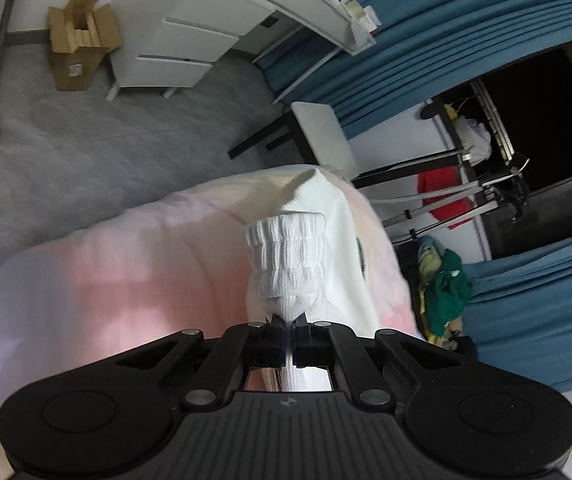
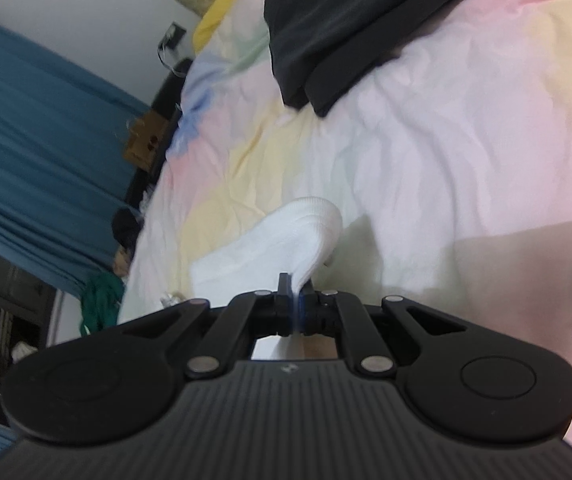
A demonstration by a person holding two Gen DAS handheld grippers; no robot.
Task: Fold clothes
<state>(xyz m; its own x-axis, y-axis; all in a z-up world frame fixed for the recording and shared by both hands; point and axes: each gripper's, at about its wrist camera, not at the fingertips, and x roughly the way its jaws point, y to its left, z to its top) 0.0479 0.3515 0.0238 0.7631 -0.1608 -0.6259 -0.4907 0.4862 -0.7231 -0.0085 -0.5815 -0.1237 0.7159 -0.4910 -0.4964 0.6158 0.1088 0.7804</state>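
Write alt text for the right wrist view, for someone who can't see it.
The right tool is shut on a white sock, which lifts off a pastel patchwork bedspread. A folded dark garment lies farther up the bed, and blue curtains hang at the left.

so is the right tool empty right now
No, the right tool is shut on a white sock, which trails from its tips onto the pastel bedspread.
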